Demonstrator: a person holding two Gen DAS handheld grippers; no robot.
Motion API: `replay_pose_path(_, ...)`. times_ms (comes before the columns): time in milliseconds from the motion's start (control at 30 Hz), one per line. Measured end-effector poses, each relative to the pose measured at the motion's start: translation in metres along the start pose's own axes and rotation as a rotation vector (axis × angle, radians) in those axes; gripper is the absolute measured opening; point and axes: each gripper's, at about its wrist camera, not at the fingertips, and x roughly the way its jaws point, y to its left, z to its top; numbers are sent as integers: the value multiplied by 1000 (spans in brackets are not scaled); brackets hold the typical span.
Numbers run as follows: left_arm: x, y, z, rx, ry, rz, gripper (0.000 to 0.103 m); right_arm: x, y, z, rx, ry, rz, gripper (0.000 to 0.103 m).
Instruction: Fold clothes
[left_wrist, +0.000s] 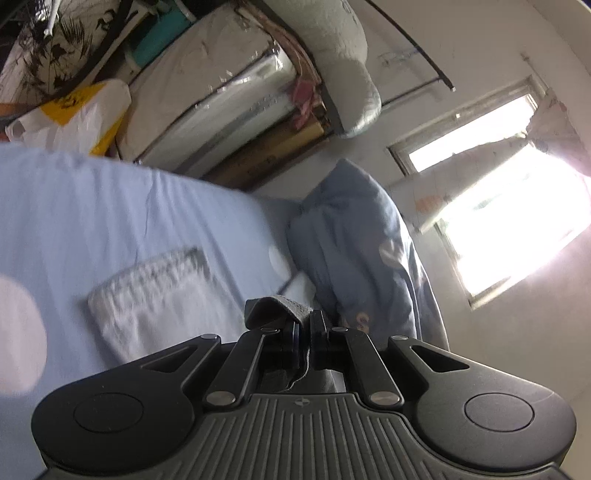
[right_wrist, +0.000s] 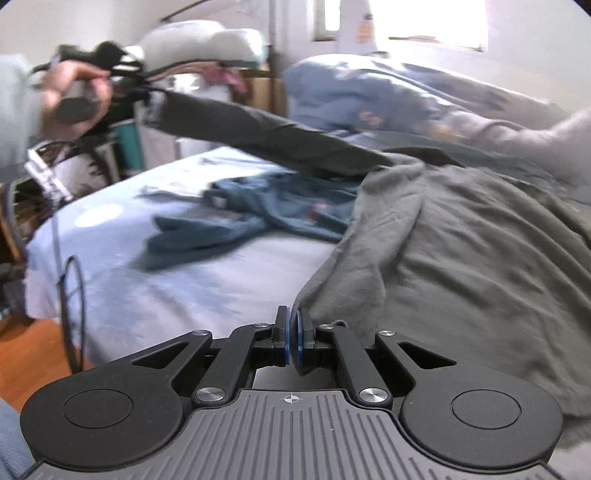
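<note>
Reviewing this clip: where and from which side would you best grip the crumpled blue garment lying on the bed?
Probably the blue garment by its flat end trailing toward the bed's near edge, approached from that edge. That end lies thin on the sheet; the rest is bunched beside the grey garment.

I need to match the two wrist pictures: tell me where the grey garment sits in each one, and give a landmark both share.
Left wrist: grey garment shows only as a pinched fold, low centre, in the left gripper.
Right wrist: it fills the right half, stretching up-left as a sleeve.
Shared landmark: the blue pillow by the window.
</note>
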Motion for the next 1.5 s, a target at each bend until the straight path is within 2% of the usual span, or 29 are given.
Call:
replay_pose_path(267, 14, 4, 26, 23, -41, 29, 9, 26, 34, 13, -30, 41, 87, 5)
replay_pose_path(433, 22, 20, 24, 24, -24, 86, 9, 33, 46, 8, -39, 75, 129, 5)
replay_pose_path(533, 28, 37, 21, 0, 6, 150, 9, 32, 46, 6, -27, 92, 144, 9)
replay_pose_path(633, 31, 54, 17, -12, 27, 222, 10, 28, 37, 7, -12, 96, 133, 22)
replay_pose_path(667, 30, 58, 16, -9, 23, 240, 10, 26, 33, 7, -6, 92, 127, 32)
replay_pose_path(700, 28, 61, 15, -4, 15, 255, 15, 23, 29, 8, 0, 86, 120, 42)
replay_pose_path(733, 25, 64, 14, -3, 1, 264, 21, 21, 24, 9, 8, 78, 111, 46)
replay_pose_path(767, 20, 65, 14, -3, -17, 271, 23, 18, 18, 10, 16, 69, 100, 50)
replay_pose_path(867, 5, 64, 16, -5, -71, 289, 44, 9, -3, 12, 45, 58, 68, 54)
replay_pose_path(933, -9, 57, 17, 11, -102, 277, 58, 2, -18, 13, 77, 55, 53, 57)
replay_pose_path(1000, -21, 41, 15, 56, -114, 247, 65, -7, -33, 15, 113, 51, 42, 63)
replay_pose_path(1033, -27, 32, 13, 84, -120, 227, 74, -13, -40, 15, 128, 42, 37, 65)
replay_pose_path(1100, -36, 14, 6, 124, -132, 189, 87, -27, -53, 17, 154, 16, 26, 79)
replay_pose_path(1167, -46, -6, -5, 152, -141, 147, 91, -43, -66, 18, 174, -16, 14, 84)
replay_pose_path(1233, -53, -27, -20, 171, -150, 104, 102, -58, -78, 17, 181, -44, -6, 88)
replay_pose_path(1367, -57, -63, -62, 201, -124, -2, 103, -85, -107, 11, 176, -100, -67, 97)
replay_pose_path(1500, -54, -96, -118, 241, -53, -106, 103, -107, -149, -11, 156, -114, -205, 100)
